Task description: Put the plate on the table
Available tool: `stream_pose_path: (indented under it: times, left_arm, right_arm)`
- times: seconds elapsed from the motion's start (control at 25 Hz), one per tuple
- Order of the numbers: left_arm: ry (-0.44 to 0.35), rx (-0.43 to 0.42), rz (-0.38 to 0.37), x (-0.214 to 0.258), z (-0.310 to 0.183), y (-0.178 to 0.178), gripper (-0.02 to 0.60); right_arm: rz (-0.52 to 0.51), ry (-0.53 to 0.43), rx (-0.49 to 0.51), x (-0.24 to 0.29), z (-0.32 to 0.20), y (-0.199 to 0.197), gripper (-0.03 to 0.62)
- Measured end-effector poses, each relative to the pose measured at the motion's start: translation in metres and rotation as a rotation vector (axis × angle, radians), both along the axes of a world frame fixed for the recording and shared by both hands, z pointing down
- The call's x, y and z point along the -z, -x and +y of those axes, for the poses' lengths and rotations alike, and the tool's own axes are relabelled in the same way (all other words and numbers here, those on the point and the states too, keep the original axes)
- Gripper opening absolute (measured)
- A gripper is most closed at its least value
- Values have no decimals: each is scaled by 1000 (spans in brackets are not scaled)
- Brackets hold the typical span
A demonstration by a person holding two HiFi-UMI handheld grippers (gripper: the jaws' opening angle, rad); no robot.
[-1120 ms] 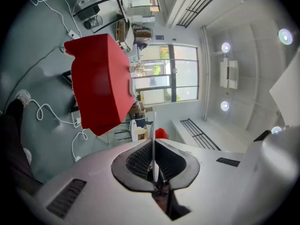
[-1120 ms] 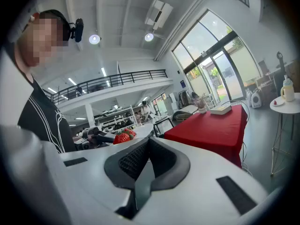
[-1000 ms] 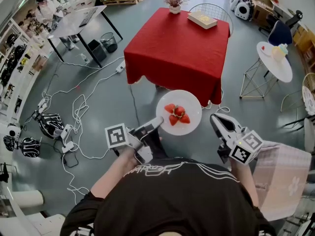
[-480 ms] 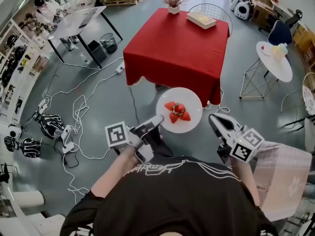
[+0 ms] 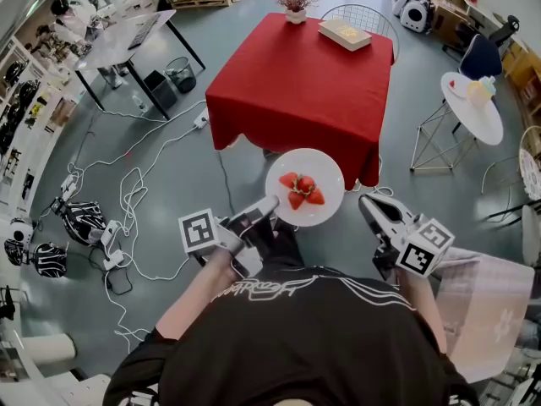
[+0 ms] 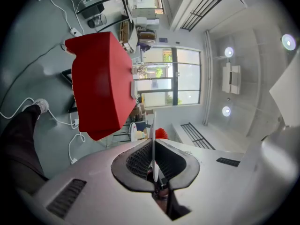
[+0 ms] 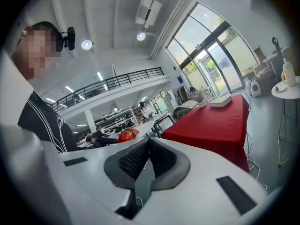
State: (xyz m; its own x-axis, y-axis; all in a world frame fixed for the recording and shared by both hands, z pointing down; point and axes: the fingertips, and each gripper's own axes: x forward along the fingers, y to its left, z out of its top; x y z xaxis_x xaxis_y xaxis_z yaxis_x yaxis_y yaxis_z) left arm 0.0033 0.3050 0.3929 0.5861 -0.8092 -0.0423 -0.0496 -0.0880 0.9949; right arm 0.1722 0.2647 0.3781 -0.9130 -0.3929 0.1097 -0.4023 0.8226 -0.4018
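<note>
1. head view: the round white plate (image 5: 329,172) with cut red strawberries (image 5: 302,190) is in the air. the left gripper (image 5: 270,205) holds it at the near rim, with the jaws pressed on that rim. compared with one second ago, the plate is a little nearer to the square table with a red cloth (image 5: 296,74), and its far rim now overlaps the hanging cloth edge. i judge the carrying is almost finished, but the plate is not yet above the table top. the right gripper (image 5: 367,203) is beside the plate and apart from it. the near half of the table is bare. a pale flat book (image 5: 345,32) and a small vase of dry twigs (image 5: 296,0) stand at the far edge. white cables (image 5: 135,184) lie on the grey floor (image 5: 169,159) at the left, away from the straight way.
2. left gripper view: the thin plate rim stands edge-on between the closed pads. the red table is ahead, with free space before it.
3. right gripper view: the jaws meet and nothing is between them. the table's long edge is at the right.
</note>
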Motion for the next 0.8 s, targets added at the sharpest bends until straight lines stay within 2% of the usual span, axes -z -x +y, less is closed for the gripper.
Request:
stream_pose_path:
  times: [0.32,0.8]
  left_arm:
    - [30,-9,28,-4,-79,24,18]
    - [55,-45,6,5,-243,95,18]
  right_arm:
    - [11,21,-25,4,-78,21,8]
    - [-58,88,-114,7,-245,85,8]
